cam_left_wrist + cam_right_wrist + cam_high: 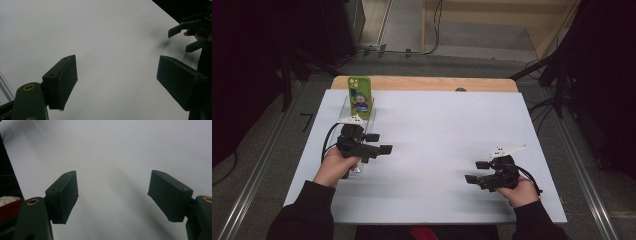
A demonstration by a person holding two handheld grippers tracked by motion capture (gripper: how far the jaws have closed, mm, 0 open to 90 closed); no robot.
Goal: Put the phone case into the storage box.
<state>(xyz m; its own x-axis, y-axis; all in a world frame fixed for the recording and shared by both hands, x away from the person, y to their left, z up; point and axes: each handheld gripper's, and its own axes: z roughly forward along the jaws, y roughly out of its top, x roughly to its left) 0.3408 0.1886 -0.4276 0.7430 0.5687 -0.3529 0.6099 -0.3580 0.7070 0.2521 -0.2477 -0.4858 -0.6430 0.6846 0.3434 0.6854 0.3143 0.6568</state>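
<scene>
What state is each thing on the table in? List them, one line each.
Green phone case: upright, propped in a clear stand at the table's far left.
Clear stand: on the table, holding the case.
Left tongs: open, empty, close in front of the stand.
Right tongs: open, empty, low over bare table.
White table: bare between the two tongs.

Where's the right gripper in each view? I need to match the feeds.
High view: right gripper at lower right, held in a hand, jaws open and pointing left.
Left gripper view: right gripper in the upper right corner, farther off, open.
Right gripper view: right gripper rises from the bottom, jaws wide apart, nothing between them.
Shared landmark: the white tabletop beneath it.
</scene>
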